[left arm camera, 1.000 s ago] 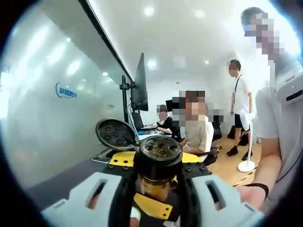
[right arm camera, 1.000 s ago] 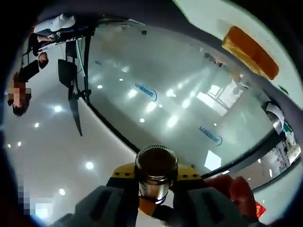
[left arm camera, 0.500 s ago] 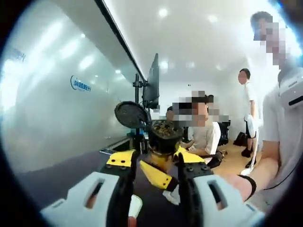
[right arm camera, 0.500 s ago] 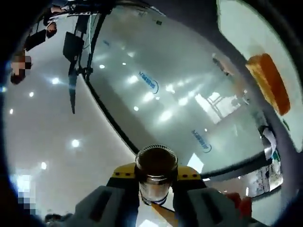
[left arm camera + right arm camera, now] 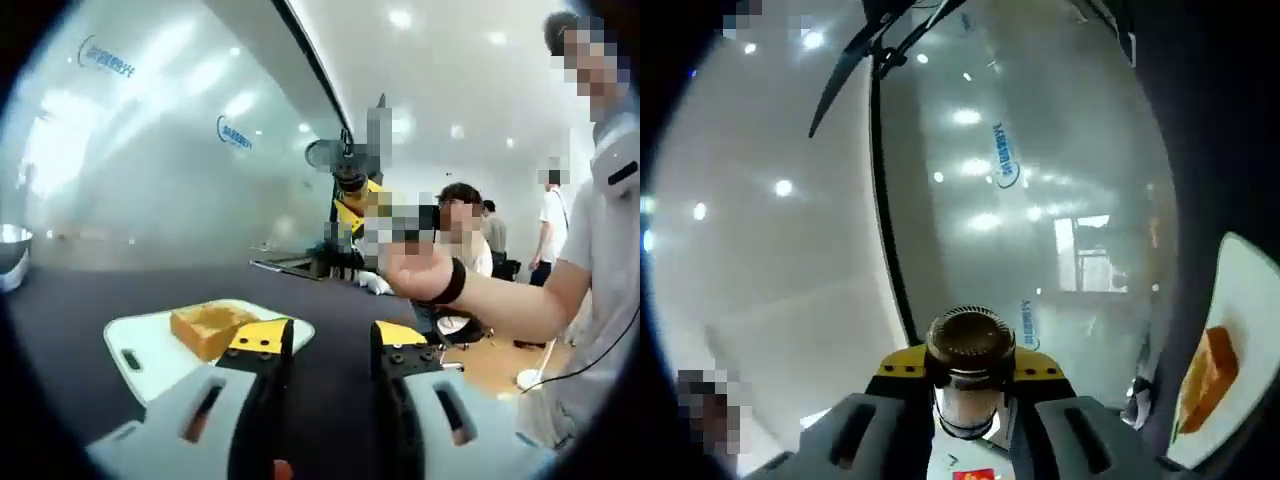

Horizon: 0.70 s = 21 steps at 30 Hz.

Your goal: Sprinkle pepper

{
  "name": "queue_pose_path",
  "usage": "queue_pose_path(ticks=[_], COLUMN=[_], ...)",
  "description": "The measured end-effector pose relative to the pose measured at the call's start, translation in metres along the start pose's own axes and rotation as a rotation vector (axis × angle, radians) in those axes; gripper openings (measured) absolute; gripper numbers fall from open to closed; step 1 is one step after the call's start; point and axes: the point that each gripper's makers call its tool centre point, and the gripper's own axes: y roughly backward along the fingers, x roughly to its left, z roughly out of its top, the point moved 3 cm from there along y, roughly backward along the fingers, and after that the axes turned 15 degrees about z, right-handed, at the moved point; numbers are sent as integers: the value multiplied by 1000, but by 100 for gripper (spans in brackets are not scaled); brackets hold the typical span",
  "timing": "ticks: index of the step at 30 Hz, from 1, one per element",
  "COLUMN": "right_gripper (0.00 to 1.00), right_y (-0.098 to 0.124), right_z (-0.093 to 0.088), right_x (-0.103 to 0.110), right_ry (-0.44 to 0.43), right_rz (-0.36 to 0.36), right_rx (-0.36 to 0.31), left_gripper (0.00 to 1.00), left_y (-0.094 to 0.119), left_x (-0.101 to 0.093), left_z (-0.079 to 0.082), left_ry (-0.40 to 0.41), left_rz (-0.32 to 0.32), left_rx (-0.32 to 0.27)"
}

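While the right gripper (image 5: 970, 420) is clamping its jaws on the pepper shaker (image 5: 970, 365) | left gripper (image 5: 325, 385) is idling open over bread (image 5: 208, 328) on cutting board (image 5: 140, 345), dark tabletop (image 5: 60, 310) | advice: tip shaker directly above bread.

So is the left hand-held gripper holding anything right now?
No, the left hand-held gripper is open and empty above the bread on the cutting board.

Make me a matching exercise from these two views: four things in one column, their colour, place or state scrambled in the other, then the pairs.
Things:
1. pepper shaker
2. bread
3. cutting board
4. left gripper

Descriptions:
A. white, flat on the dark table
B. jaws apart, holding nothing
C. clamped between the right gripper jaws
D. golden-brown block lying on the board

Pairs: 1-C, 2-D, 3-A, 4-B
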Motion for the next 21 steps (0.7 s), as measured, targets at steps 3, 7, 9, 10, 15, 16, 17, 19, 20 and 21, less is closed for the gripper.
queue_pose_path(ticks=[3, 7, 9, 10, 15, 16, 17, 19, 20, 21], right_gripper=[21, 21, 21, 21, 21, 21, 21, 21, 21, 21], right_y=[-9, -25, -31, -34, -51, -55, -59, -65, -67, -69], right_z=[1, 6, 4, 3, 3, 3, 4, 6, 7, 7], right_x=[-12, -31, -35, -36, -52, -52, -54, -61, -63, -65], right_ry=[73, 118, 179, 190, 324, 329, 329, 369, 403, 443], right_rz=[-28, -72, -95, -105, -176, -173, -173, -197, -211, -223], right_rx=[96, 165, 204, 222, 316, 321, 319, 347, 360, 382], left_gripper=[23, 23, 23, 23, 23, 23, 23, 22, 22, 22], left_y=[-2, -6, -3, -3, 4, 6, 8, 10, 11, 11], left_x=[-3, -10, -13, -13, -4, 1, 7, 13, 15, 15], left_z=[-15, -34, -36, -34, -23, -19, -15, -12, -12, -12], left_ry=[-13, -48, -83, -70, 5, 40, 72, 90, 91, 94], left_rz=[-11, -23, -22, -13, 6, 15, 25, 44, 46, 45], left_rx=[38, 72, 70, 52, -5, -25, -46, -66, -68, -68])
